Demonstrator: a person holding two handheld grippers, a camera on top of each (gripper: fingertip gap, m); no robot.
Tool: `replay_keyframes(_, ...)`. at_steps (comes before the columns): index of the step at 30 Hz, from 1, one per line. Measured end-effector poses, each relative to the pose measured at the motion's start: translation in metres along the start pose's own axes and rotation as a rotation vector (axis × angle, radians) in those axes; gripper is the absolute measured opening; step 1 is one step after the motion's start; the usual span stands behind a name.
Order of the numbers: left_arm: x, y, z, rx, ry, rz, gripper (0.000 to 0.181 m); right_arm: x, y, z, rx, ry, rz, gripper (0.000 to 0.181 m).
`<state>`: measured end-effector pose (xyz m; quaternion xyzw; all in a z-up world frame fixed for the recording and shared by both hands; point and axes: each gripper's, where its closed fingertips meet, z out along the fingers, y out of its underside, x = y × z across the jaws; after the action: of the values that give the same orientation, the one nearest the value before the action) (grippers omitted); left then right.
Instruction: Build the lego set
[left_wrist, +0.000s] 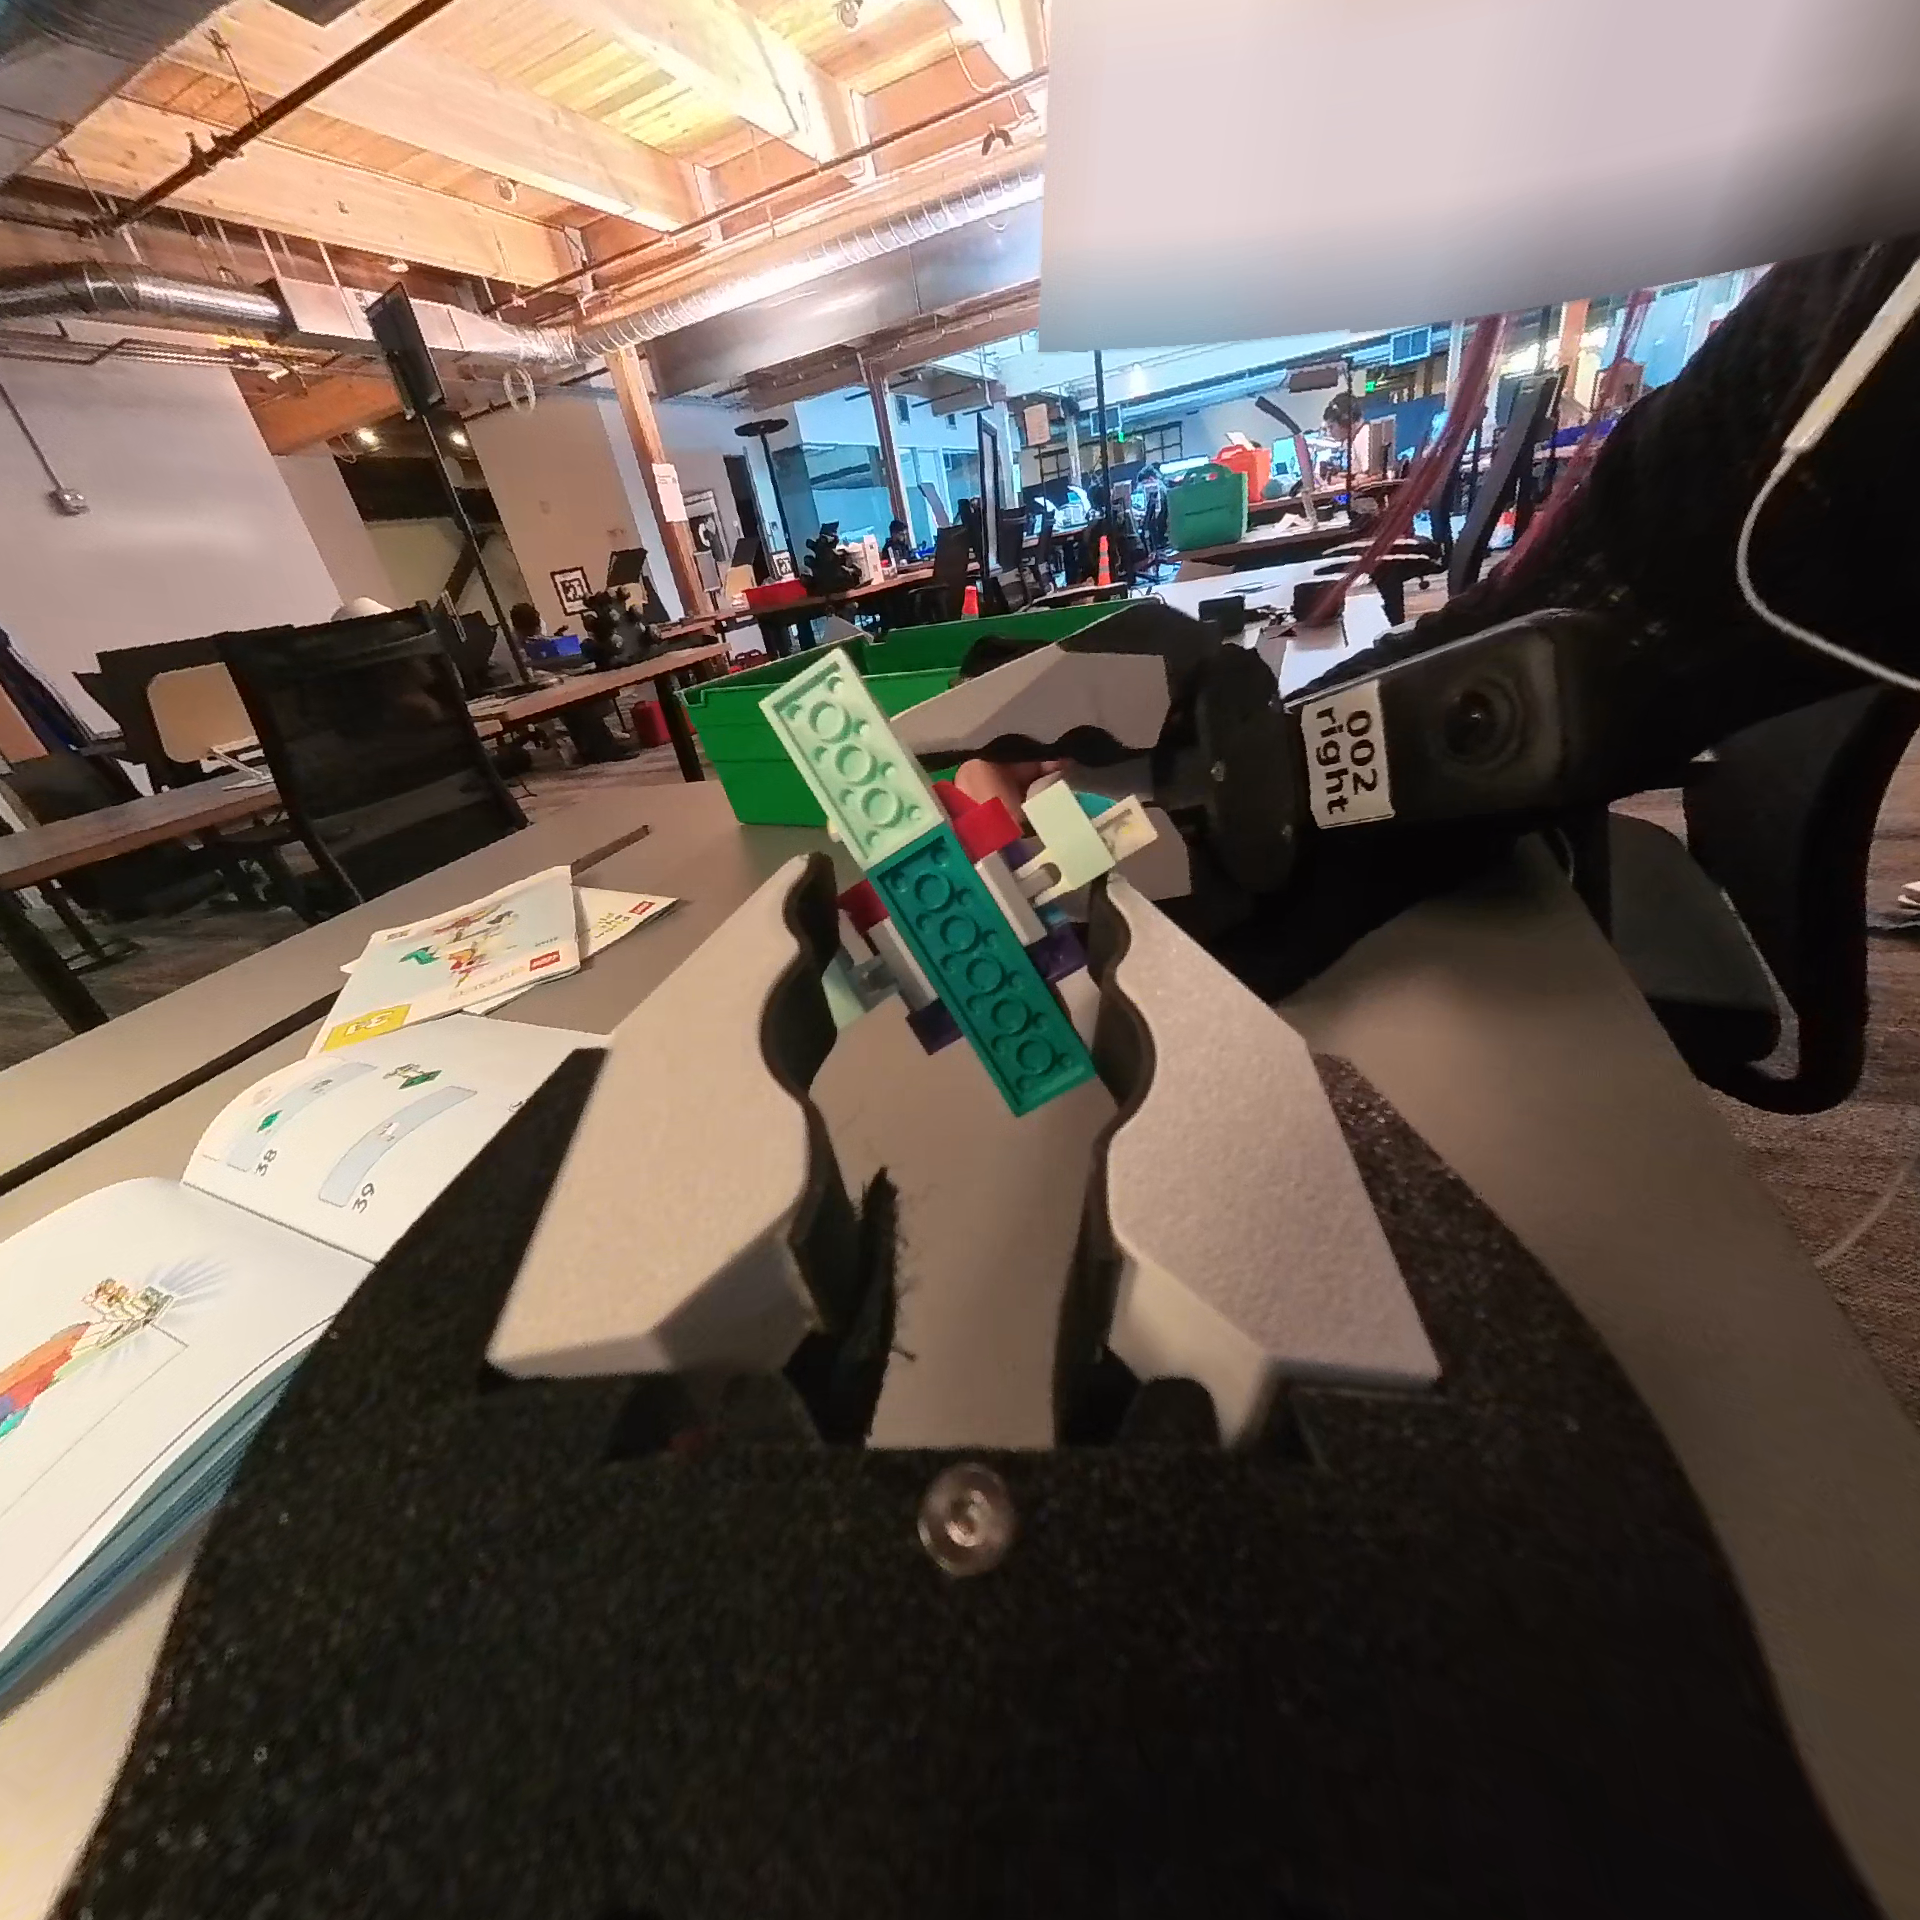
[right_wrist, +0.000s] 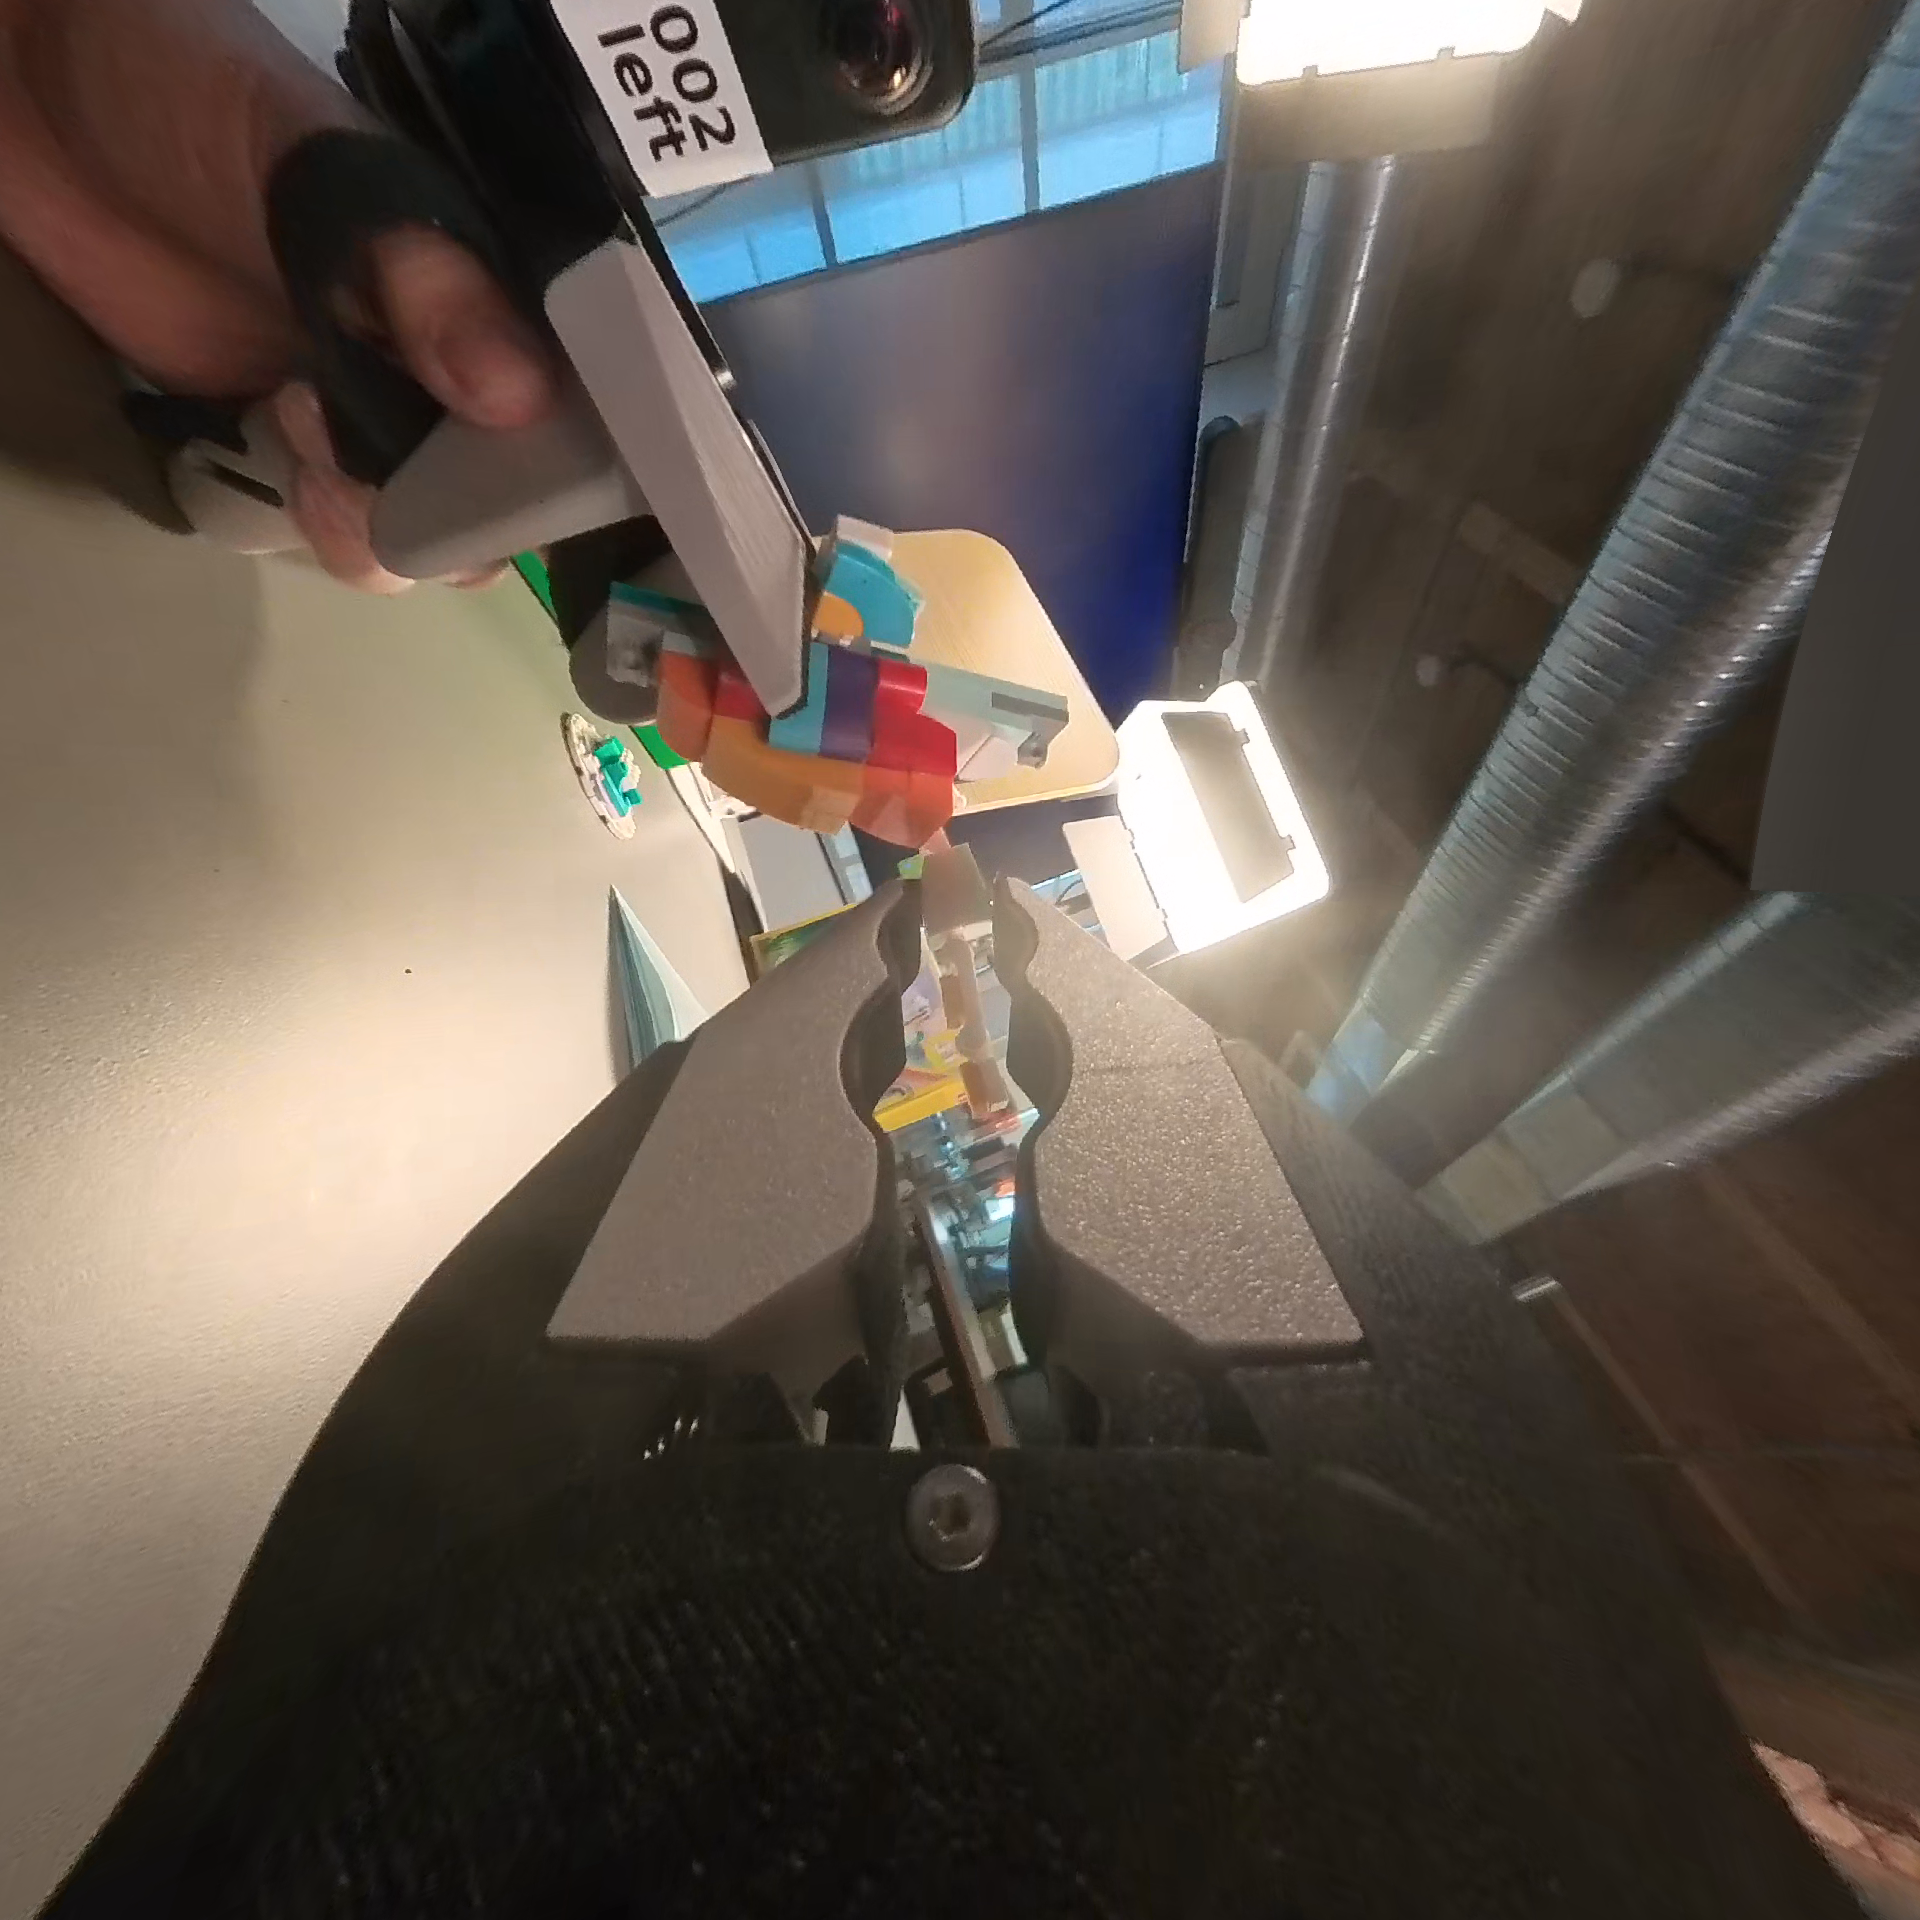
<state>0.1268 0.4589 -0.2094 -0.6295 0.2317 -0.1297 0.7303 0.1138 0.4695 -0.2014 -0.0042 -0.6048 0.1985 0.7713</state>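
Left wrist view | left claw (left_wrist: 961, 966) pinching lego build (left_wrist: 935, 904), long axis tilted upper-left | right claw (right_wrist: 956, 904) pinching small piece (right_wrist: 951, 883)

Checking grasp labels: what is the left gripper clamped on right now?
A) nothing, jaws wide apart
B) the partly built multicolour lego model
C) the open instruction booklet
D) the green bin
B: the left gripper has its fingers closed around the lego model, teal plates facing the left wrist camera.

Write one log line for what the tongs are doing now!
left tongs: shut on lego model | right tongs: shut on small grey piece | pieces: apart
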Motion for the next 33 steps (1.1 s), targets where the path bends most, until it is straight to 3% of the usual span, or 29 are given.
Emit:
replay_keyframes(19, 0.001, -0.001, 0.000, 0.007, 0.009, -0.041, 0.046, -0.002, 0.007, -0.001, -0.035, -0.020, 0.034, 0.012)
replay_keyframes(24, -0.007, -0.008, -0.001, 0.040, 0.009, -0.141, 0.046, -0.005, 0.011, -0.002, -0.053, -0.039, 0.032, 0.012)
replay_keyframes(28, -0.012, -0.012, -0.009, 0.061, 0.029, -0.271, 0.046, -0.029, 0.033, 0.001, -0.164, -0.215, 0.174, 0.012)
replay_keyframes(33, -0.012, 0.001, -0.015, -0.027, 0.096, -0.488, 0.046, -0.072, 0.043, -0.006, -0.299, -0.661, 0.624, 0.012)
